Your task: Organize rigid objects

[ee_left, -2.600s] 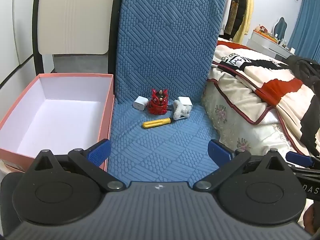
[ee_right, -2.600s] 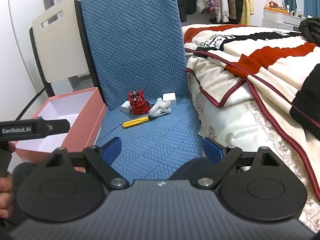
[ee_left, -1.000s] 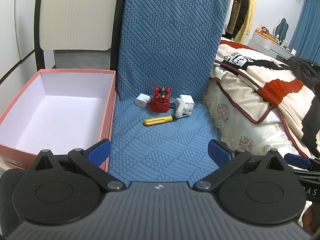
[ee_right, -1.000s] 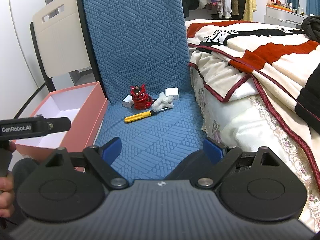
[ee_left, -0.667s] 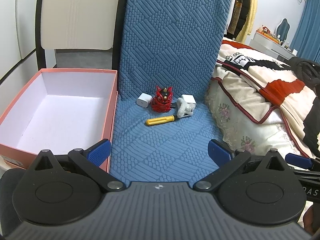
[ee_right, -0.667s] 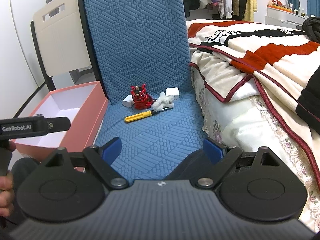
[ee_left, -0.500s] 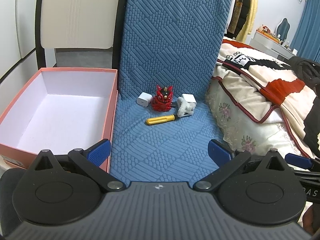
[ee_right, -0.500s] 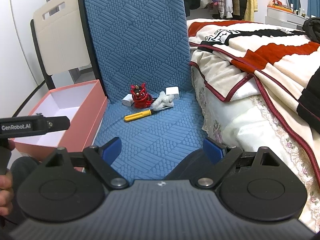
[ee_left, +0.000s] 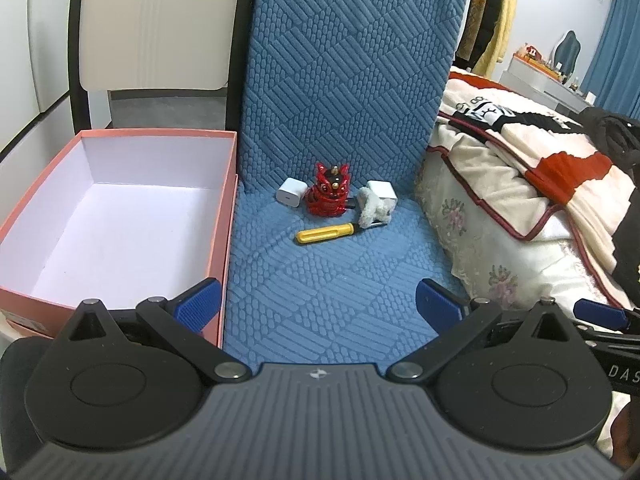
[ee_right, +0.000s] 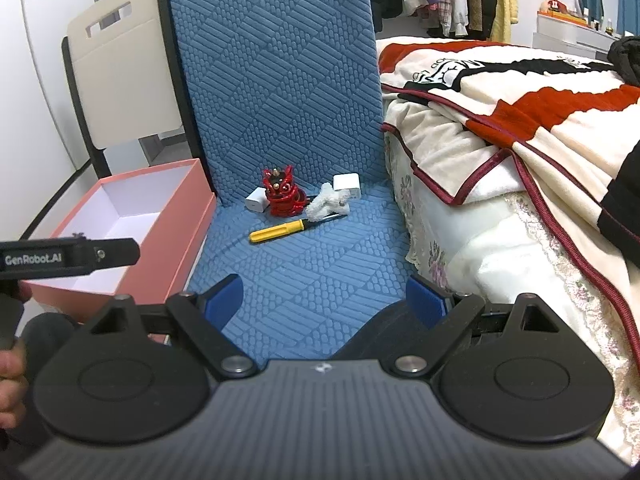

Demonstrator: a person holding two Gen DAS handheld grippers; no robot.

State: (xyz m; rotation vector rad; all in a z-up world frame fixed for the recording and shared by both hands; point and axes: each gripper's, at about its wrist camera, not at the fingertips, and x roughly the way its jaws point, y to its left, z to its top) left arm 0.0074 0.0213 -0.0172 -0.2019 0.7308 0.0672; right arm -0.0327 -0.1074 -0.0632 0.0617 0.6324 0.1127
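Note:
At the back of a blue quilted chair seat point(ee_left: 328, 288) sits a small cluster: a red lion figurine point(ee_left: 330, 195), a white charger cube point(ee_left: 289, 193) to its left, a second white cube point(ee_left: 382, 190) to its right, a white fluffy toy point(ee_left: 372, 210), and a yellow-handled screwdriver point(ee_left: 326, 234) lying in front. The right wrist view shows the same figurine point(ee_right: 282, 196) and screwdriver point(ee_right: 280, 231). My left gripper point(ee_left: 318, 308) and right gripper point(ee_right: 326, 294) both hover open over the seat's front, well short of the cluster, holding nothing.
An open pink box point(ee_left: 224, 200) with a white inside stands left of the seat on a second, white-backed chair point(ee_left: 152, 28). A bed with a red, black and cream blanket point(ee_right: 520, 92) borders the seat's right side. The left gripper's body point(ee_right: 68, 258) shows at the right view's left edge.
Both grippers have crept slightly forward and leftward relative to the seat; the cluster looks a little nearer. Nothing was grasped or moved.

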